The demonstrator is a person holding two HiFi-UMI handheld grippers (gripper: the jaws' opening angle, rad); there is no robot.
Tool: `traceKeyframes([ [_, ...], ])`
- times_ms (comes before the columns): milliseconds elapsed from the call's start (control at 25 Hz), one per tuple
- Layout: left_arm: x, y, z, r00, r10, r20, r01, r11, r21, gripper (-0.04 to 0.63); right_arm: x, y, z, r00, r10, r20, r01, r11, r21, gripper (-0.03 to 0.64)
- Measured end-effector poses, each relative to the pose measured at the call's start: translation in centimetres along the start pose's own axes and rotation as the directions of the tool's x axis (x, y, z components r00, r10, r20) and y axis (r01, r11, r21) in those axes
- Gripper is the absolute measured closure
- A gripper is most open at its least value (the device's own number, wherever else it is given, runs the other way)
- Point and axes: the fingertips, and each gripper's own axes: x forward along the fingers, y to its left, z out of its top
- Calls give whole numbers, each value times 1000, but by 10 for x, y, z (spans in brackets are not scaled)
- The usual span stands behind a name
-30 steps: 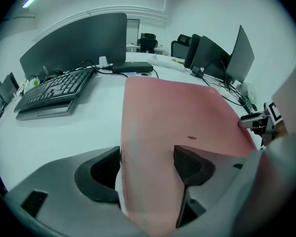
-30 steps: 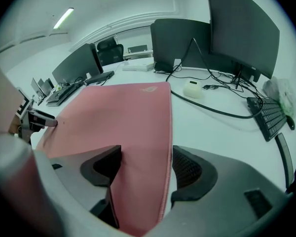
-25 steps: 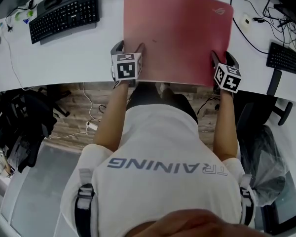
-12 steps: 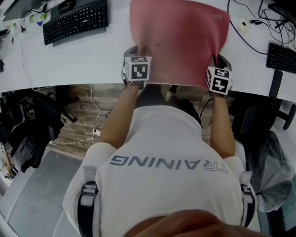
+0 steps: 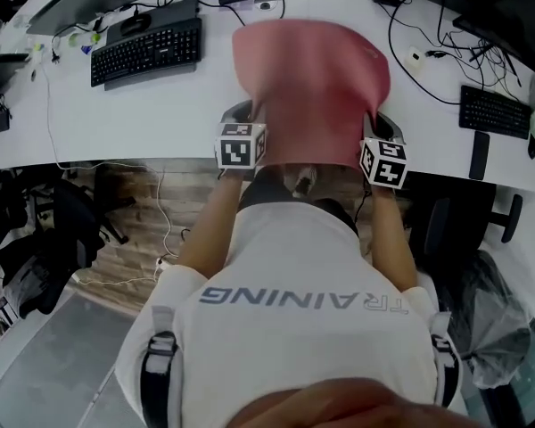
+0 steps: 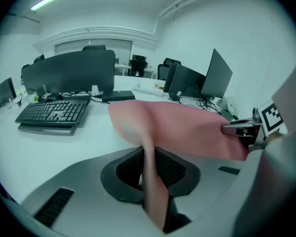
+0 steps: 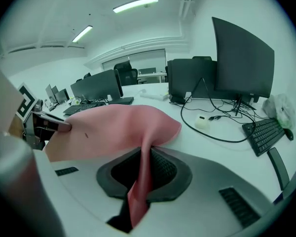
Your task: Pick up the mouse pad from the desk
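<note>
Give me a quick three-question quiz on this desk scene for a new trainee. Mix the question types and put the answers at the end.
1. True or false: the soft red rectangular mouse pad lies flat on the white desk.
2. Multiple choice: in the head view, what sits on the desk to the left of the pad? A) a black keyboard B) a coffee mug C) an open book
3. Fill in: the left gripper and the right gripper each have the pad by its ____ edge.

Key
1. False. The near edge is held up off the desk and the pad bends.
2. A
3. Near, on the person's side. Both grippers' jaws are closing with the pad pinched between them.
</note>
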Motion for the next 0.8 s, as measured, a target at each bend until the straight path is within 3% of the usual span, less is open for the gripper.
traceKeyframes([
  [360,-74,-33,36,981,-14,195,11,1000,17,508,-68,-8,54,987,-4,163,15,998,-65,555],
  [640,-132,-58,88,923,-21,385,-2,998,59,508,-124,-13,105,948,2,318,26,996,-83,555],
  [800,-162,-74,113,890,-31,456,-14,995,96,511,-159,-12,134,908,9,419,39,994,-106,555],
])
